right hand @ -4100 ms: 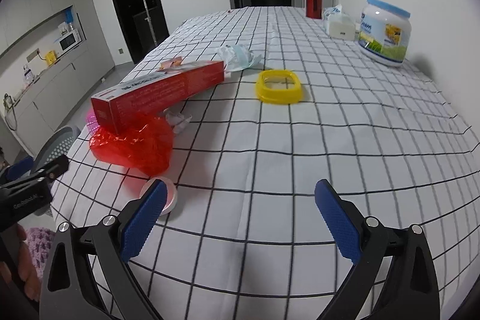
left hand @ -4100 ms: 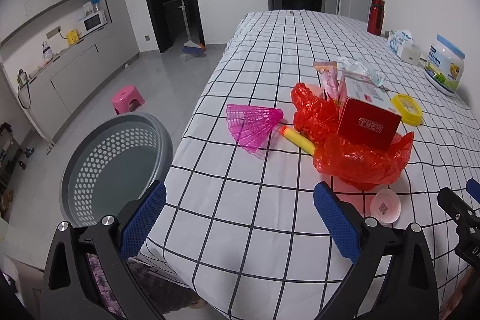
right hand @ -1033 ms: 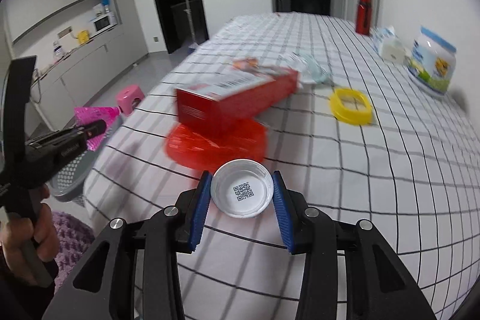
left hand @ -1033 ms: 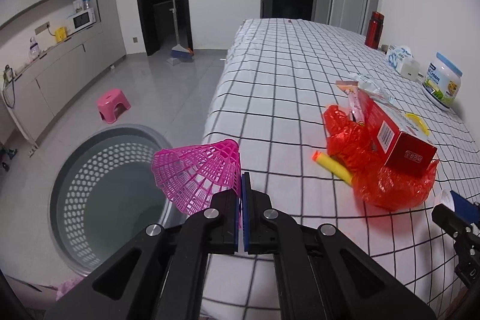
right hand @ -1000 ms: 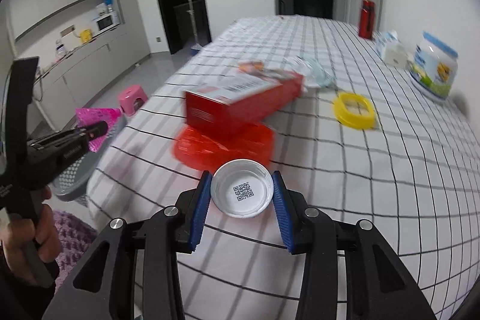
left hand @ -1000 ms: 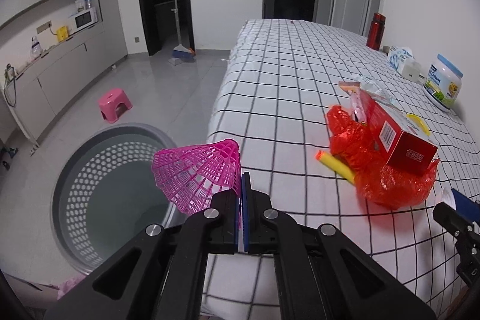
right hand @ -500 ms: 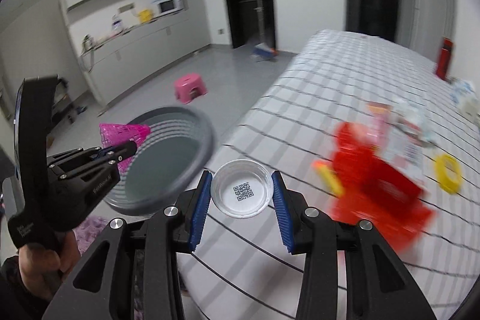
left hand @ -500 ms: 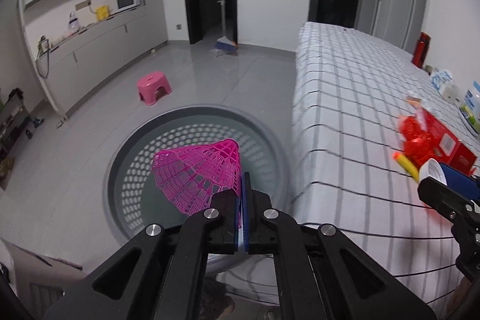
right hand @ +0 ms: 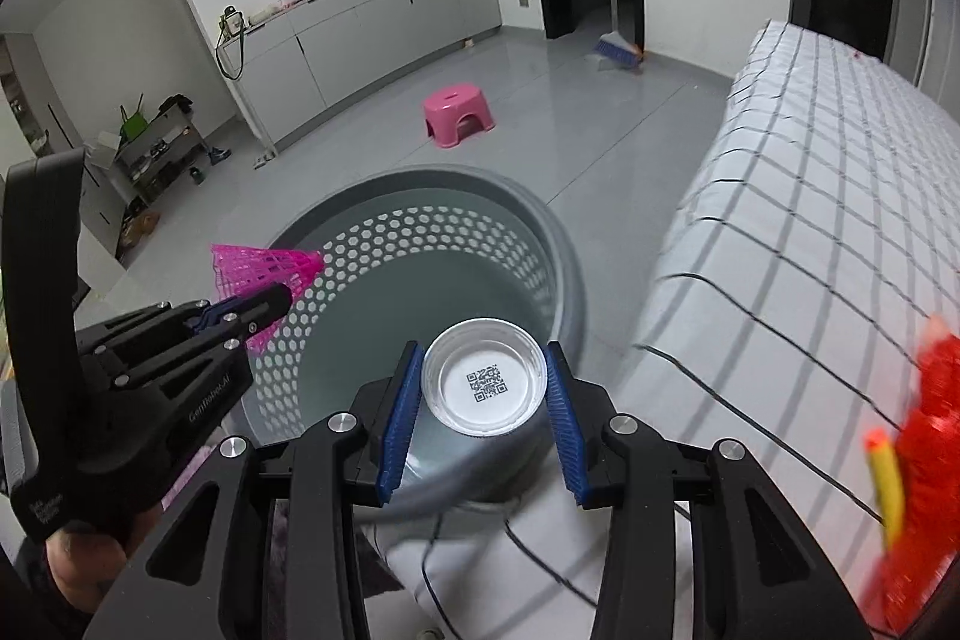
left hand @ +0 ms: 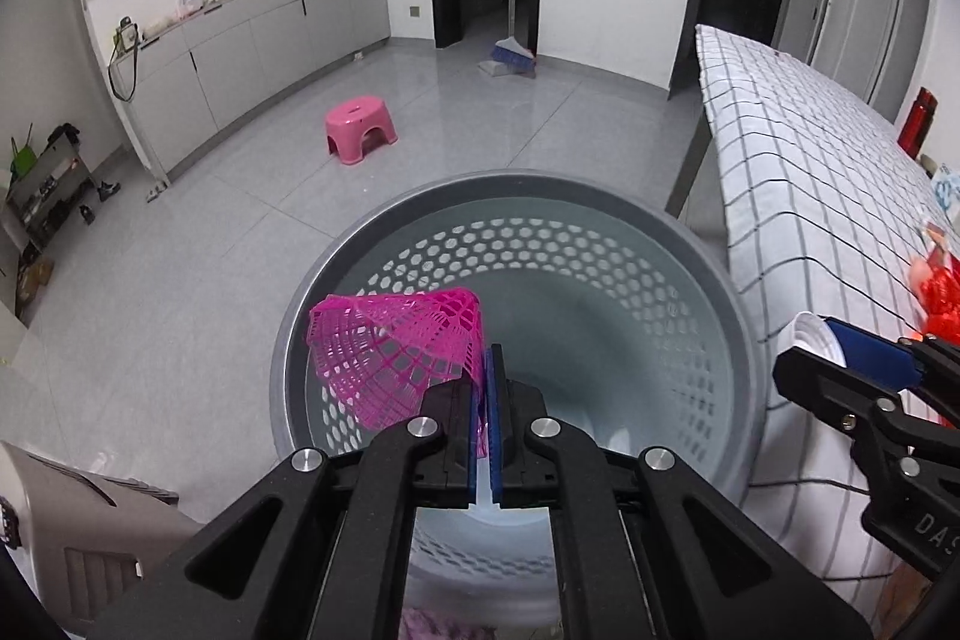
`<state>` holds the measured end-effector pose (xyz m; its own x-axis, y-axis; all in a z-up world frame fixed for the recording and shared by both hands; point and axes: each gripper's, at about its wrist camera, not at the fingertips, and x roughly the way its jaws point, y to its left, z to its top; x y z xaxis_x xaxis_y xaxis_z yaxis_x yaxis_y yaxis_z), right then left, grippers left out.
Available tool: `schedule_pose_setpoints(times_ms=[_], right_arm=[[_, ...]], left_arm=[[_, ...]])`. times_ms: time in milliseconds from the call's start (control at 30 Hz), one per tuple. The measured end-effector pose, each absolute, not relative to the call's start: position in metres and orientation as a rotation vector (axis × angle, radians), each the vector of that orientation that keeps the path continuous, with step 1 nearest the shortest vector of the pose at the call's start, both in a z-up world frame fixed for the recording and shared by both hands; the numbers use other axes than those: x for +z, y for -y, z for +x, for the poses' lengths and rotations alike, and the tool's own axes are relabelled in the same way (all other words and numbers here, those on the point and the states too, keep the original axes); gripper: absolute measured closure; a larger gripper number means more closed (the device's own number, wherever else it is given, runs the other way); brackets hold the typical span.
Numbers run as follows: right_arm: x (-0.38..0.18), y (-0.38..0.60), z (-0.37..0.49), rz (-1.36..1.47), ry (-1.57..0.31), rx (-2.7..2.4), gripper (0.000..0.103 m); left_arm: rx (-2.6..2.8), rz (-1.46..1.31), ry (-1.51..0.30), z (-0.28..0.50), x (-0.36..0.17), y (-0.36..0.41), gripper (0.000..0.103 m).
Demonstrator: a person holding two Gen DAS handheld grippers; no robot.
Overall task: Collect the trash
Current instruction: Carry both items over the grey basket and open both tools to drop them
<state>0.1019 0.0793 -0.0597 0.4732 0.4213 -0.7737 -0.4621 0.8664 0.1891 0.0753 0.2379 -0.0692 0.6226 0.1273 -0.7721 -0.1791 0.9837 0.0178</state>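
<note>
Left tongs (left hand: 485, 388) clenched on pink mesh shuttlecock (left hand: 399, 349) above grey perforated basket (left hand: 600, 244). Right tongs (right hand: 483, 394) gripped white QR-coded lid (right hand: 485, 383) over basket's near rim, beside checked worktop (right hand: 810, 196).

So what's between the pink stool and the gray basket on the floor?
Only bare gray floor lies between the pink stool and the gray basket, seen in both wrist views.
</note>
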Motion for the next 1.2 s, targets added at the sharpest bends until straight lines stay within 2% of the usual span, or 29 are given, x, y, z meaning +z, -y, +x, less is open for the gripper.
schedule_pose_setpoints(times_ms=[533, 600, 667, 733, 767, 800, 867, 1200], right_arm=[[-0.078, -0.101, 0.121, -0.055, -0.955, 0.556, 0.064], [-0.078, -0.101, 0.123, -0.051, -0.948, 0.549, 0.06], [-0.077, -0.099, 0.123, -0.042, -0.942, 0.547, 0.051], [-0.076, -0.099, 0.121, -0.041, -0.932, 0.543, 0.047], [-0.075, -0.099, 0.119, -0.044, -0.928, 0.542, 0.046], [-0.076, -0.099, 0.118, -0.048, -0.926, 0.541, 0.046], [-0.075, -0.101, 0.12, -0.053, -0.926, 0.54, 0.046], [-0.075, -0.099, 0.12, -0.053, -0.924, 0.541, 0.046]], left_arm=[[0.184, -0.123, -0.935, 0.094, -0.1, -0.26, 0.097], [0.19, -0.132, -0.931, 0.093, -0.1, -0.262, 0.097], [0.198, -0.139, -0.928, 0.093, -0.1, -0.264, 0.097], [0.207, -0.14, -0.929, 0.093, -0.101, -0.266, 0.09], [0.21, -0.141, -0.931, 0.093, -0.101, -0.266, 0.081], [0.215, -0.143, -0.932, 0.092, -0.102, -0.267, 0.065], [0.225, -0.145, -0.917, 0.091, -0.1, -0.268, 0.048], [0.232, -0.141, -0.908, 0.091, -0.099, -0.268, 0.047]])
